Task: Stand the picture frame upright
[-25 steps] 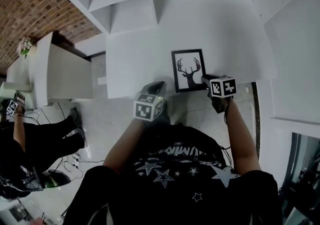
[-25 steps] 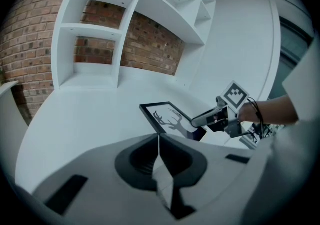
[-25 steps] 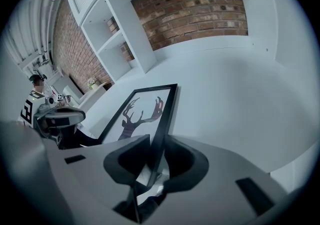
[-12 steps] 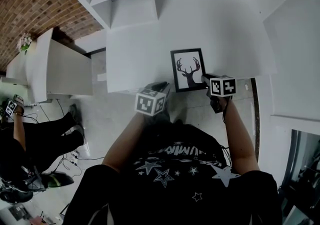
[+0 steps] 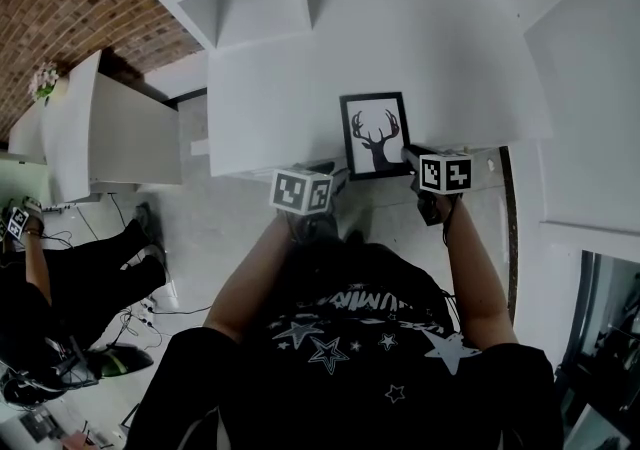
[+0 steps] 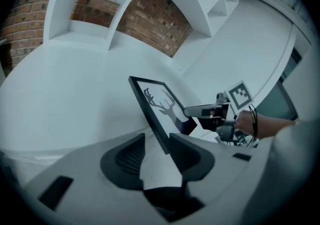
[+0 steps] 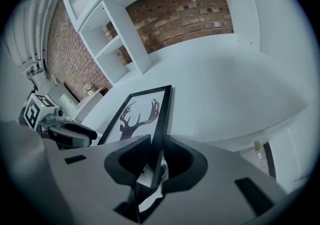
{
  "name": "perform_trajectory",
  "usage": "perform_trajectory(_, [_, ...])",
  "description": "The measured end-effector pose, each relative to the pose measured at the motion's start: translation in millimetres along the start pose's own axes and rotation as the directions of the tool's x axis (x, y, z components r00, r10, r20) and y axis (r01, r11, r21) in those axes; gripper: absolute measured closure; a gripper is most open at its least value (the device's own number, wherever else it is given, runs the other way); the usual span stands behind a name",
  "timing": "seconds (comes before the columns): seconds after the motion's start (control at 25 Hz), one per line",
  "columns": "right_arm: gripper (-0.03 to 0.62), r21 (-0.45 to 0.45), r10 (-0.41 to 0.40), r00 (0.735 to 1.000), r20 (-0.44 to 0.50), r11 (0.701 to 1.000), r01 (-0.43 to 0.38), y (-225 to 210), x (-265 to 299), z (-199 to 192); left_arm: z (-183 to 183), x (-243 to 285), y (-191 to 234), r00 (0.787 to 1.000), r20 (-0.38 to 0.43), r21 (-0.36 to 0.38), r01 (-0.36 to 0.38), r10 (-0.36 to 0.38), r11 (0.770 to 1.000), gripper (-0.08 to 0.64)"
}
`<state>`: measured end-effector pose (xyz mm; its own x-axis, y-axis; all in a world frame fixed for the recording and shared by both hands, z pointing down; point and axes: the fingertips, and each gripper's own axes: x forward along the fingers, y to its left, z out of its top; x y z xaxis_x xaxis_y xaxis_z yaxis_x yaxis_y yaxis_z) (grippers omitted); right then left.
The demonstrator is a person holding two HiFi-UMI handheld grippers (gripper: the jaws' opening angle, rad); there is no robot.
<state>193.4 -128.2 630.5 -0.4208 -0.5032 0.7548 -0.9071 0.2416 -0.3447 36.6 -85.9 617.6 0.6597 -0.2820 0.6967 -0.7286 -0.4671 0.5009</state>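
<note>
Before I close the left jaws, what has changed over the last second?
The left gripper moved right to the picture frame, near left corner, and its jaws have just been opening; the frame's edge stands between them, ungripped. The right gripper stays clamped on the near right corner.

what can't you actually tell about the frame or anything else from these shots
- Back of the picture frame, and any stand on it: every view shows only the front or a thin edge.
- Frame's near end, left gripper view: it sinks behind the left gripper, whose fingers have just been opening around that edge.
- Person at the left, head view: dark and cut off by the picture's edge.
</note>
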Motion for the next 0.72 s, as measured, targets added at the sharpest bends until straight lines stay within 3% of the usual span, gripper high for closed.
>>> perform_trajectory(0.36, [0.506, 0.024, 0.007, 1.0, 0.007, 1.0, -0.007, 5.7, -4.8, -9.1, -5.4, 16.8, -9.4, 0.997, -0.05, -0.064, 0.061, -0.064, 0.996, 0.374])
perform_trajectory(0.72, [0.506, 0.027, 0.015, 1.0, 0.016, 1.0, -0.016, 8.9, -6.4, -10.9, -4.5, 30.1, -6.2, 0.994, -0.072, -0.144, 0.077, -0.088, 0.987, 0.37])
